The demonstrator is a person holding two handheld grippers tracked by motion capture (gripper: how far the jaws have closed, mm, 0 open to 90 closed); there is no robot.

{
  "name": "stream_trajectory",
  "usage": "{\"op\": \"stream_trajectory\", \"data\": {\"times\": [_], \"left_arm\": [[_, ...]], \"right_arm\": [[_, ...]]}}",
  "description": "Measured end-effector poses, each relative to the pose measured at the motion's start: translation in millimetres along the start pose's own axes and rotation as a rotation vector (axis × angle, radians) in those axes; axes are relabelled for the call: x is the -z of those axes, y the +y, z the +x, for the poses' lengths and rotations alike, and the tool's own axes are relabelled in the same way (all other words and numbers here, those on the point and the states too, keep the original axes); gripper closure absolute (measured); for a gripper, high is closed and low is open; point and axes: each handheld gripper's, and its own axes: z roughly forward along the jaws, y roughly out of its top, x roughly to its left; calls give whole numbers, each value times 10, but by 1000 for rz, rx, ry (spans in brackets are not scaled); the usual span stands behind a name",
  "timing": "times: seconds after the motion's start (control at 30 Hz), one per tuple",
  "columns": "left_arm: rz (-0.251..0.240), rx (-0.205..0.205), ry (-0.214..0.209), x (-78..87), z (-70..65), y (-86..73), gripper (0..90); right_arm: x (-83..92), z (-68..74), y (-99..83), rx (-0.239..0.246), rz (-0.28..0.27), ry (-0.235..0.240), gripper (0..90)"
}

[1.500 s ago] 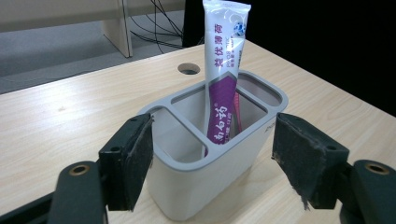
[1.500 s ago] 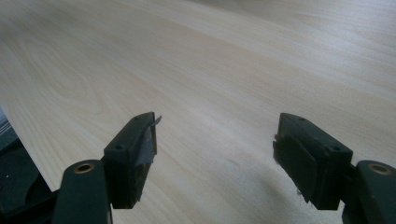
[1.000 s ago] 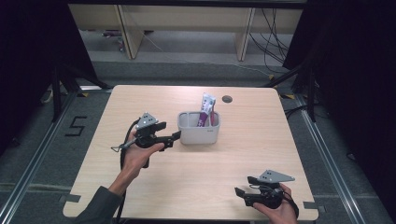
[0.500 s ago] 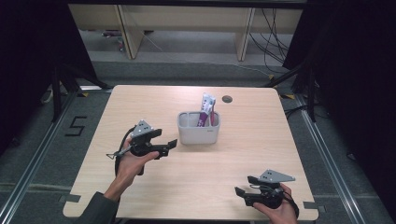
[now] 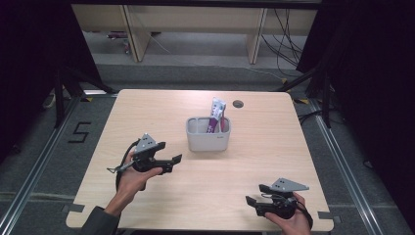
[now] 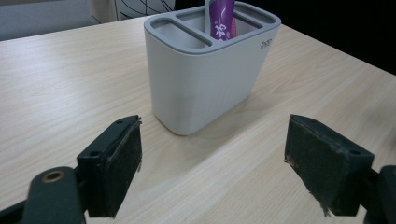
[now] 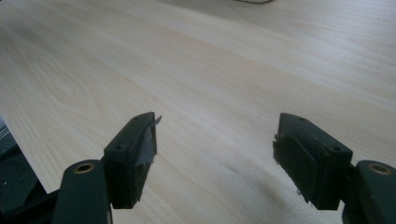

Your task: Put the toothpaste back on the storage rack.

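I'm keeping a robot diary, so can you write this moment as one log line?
left tongs: open, empty, just opened wider, facing holder | right tongs: open, empty, over table | purple tube: standing in holder

right gripper (image 7: 215,140): jaws stand wide apart, nothing between them | pads (image 7: 148,142): black, worn, frayed at the edges | table (image 7: 210,60): pale wood grain, bare beneath and beyond the gripper | table edge: left of the gripper
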Motion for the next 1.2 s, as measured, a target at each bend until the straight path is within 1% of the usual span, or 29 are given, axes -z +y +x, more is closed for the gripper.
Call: {"op": "stream_trajectory", "data": {"times": [0.03,0.27,0.3,0.33,0.4,0.47,0.5,0.6,0.7,0.77,0.8,0.83,0.87,0.9,0.93,0.97,1.0,1.07,1.1,1.13,1.17,1.2], "left_arm": [[-5,1,-6,5,5,-16,183],[10,0,10,68,36,-110,181],[5,4,4,74,44,-125,181],[13,2,11,90,48,-136,181],[13,3,15,110,58,-159,181],[13,4,10,125,71,-186,181],[17,4,17,137,73,-202,181],[24,2,23,162,86,-235,181],[29,-1,29,181,94,-267,181],[30,-3,23,196,100,-291,181],[33,-5,29,210,97,-302,181],[32,-3,30,216,95,-309,181],[34,-6,30,225,96,-318,181],[35,-5,31,232,92,-328,180],[36,-9,27,237,93,-337,180],[37,-10,23,242,92,-346,180],[38,-12,22,245,90,-354,180],[43,-13,25,261,75,-373,180],[46,-15,24,267,72,-381,180],[47,-17,23,271,68,-389,180],[48,-17,18,276,63,-400,180],[50,-17,21,281,57,-408,180]], "right_arm": [[0,3,0,-1,-1,1,305],[5,0,1,-4,-5,2,305],[2,-1,0,-1,-6,2,305],[2,-1,-1,-1,-6,2,304],[2,-1,0,-1,-6,3,304],[2,-1,1,-1,-7,2,304],[3,-2,1,-1,-6,3,304],[-1,-4,1,5,-8,5,305],[1,-1,1,-2,-5,5,305],[1,-2,0,-1,-5,3,305],[1,-2,0,-2,-4,4,305],[1,-3,1,-3,-5,6,305],[-11,18,-5,-37,-13,19,305],[-6,9,-2,-28,-7,16,305],[-4,-6,0,-6,-13,8,304],[-10,-11,-3,2,-17,-3,305],[-18,-9,-2,-8,-15,8,305],[-5,-15,-3,-5,-17,12,305],[-3,-5,-5,-25,-10,17,305],[-3,-20,-3,-9,-14,13,304],[0,-19,-1,-11,-12,15,305],[2,-1,-5,-36,-7,20,305]]}}
